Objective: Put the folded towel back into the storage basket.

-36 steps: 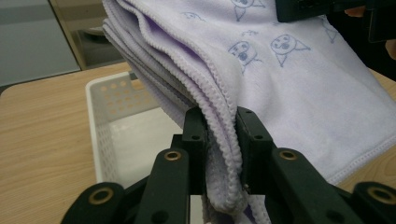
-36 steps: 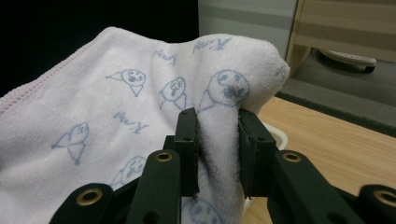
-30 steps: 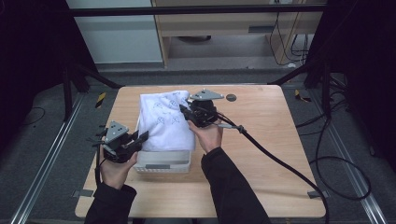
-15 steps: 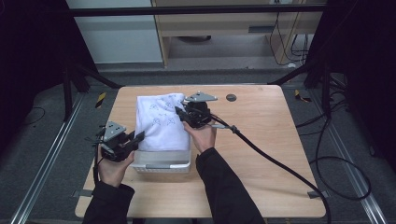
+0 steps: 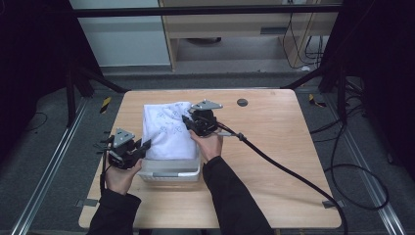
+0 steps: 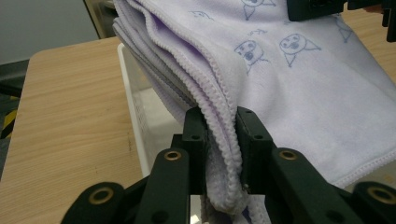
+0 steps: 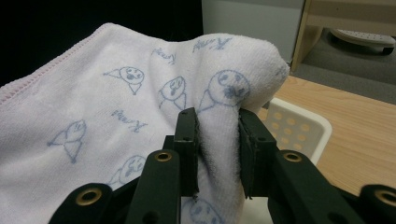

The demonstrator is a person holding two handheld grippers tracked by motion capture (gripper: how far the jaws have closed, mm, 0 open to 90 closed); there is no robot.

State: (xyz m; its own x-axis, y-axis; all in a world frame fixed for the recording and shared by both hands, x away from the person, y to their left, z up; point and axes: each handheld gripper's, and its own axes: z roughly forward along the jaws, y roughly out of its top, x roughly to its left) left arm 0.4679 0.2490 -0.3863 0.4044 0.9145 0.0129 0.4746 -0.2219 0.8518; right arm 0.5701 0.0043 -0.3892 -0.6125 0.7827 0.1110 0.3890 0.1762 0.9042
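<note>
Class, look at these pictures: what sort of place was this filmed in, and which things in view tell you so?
Probably a lab or workshop set up for recording. A lone wooden table stands on grey carpet between dark frame rails, loose cables trail across the floor, and office cabinets line the back.

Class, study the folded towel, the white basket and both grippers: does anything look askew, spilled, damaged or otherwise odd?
Nothing looks spilled or damaged. The pale folded towel printed with cartoon faces sits askew only because it is mid-placement: the left gripper and right gripper each pinch an edge, holding it slanted over the white perforated plastic basket on the wooden table.
</note>
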